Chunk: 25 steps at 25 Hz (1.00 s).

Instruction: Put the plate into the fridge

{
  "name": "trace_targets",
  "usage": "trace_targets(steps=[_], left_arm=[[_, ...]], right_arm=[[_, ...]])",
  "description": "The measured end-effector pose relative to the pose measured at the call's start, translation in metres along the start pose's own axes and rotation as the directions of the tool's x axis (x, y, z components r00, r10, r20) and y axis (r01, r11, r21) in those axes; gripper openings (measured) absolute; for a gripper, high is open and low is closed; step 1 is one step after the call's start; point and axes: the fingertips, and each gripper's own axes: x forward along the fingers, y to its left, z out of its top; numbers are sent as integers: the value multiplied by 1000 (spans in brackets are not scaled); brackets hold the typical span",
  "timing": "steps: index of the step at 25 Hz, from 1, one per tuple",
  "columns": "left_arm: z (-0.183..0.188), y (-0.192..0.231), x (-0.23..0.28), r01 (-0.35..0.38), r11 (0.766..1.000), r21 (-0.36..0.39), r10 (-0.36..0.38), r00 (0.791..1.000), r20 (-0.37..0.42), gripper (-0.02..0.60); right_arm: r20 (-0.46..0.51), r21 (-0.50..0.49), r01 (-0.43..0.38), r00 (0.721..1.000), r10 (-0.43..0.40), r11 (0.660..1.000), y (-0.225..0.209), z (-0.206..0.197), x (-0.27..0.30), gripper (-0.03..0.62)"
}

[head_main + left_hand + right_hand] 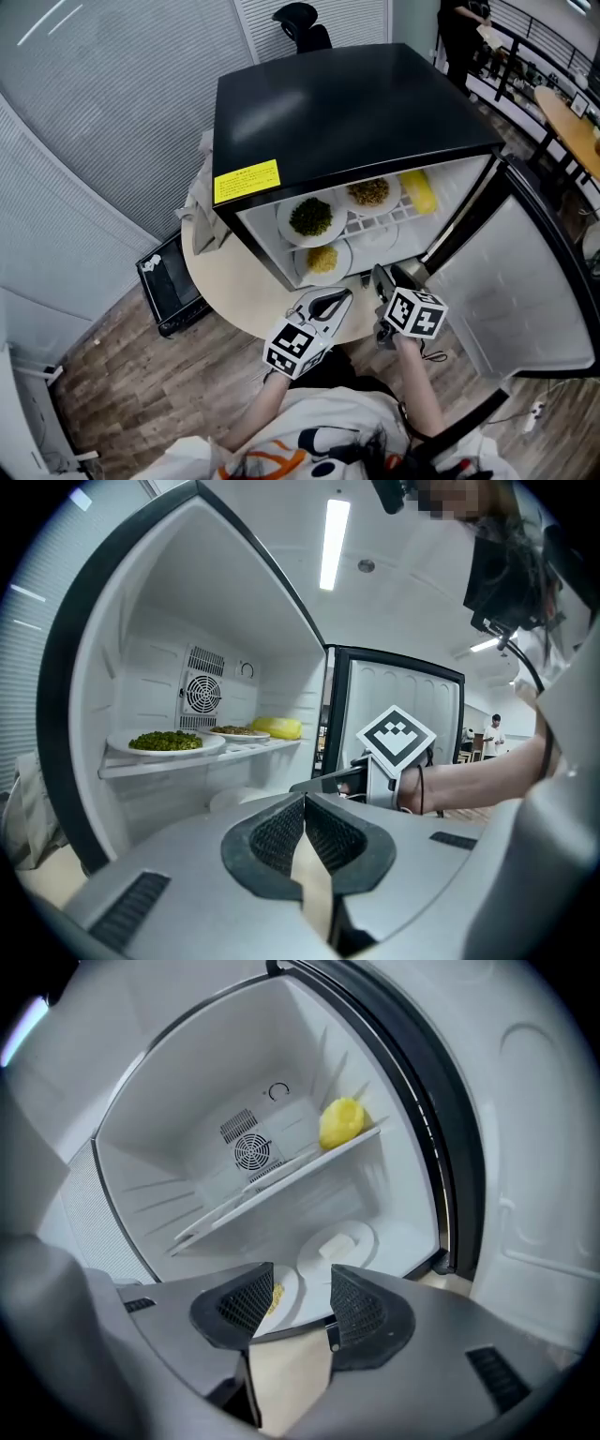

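Note:
The small black-topped fridge stands open on a round table. On its floor rests a white plate of yellow food, just inside the front edge. The shelf above carries a plate of green food, a plate of brown food and a yellow item. My right gripper is open in front of the fridge floor, with nothing between its jaws. Beside it my left gripper is shut and empty.
The fridge door swings out to the right. A white bag leans at the fridge's left side. A black box lies on the wooden floor at the left. A chair and a person are behind.

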Motion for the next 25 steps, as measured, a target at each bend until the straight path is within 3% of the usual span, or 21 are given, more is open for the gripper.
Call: trace_targets(steps=[10,25], left_arm=[[-24,-41,-32,-39,999,-33,39,999,-7,14],[-33,-70,-75,-58,998,-26,59,998,0,12]], right_arm=[[48,-3,-52,997,52,999,26,-22,-54,89],[41,-13,-84,996,85,996,56,-52,-93,47]])
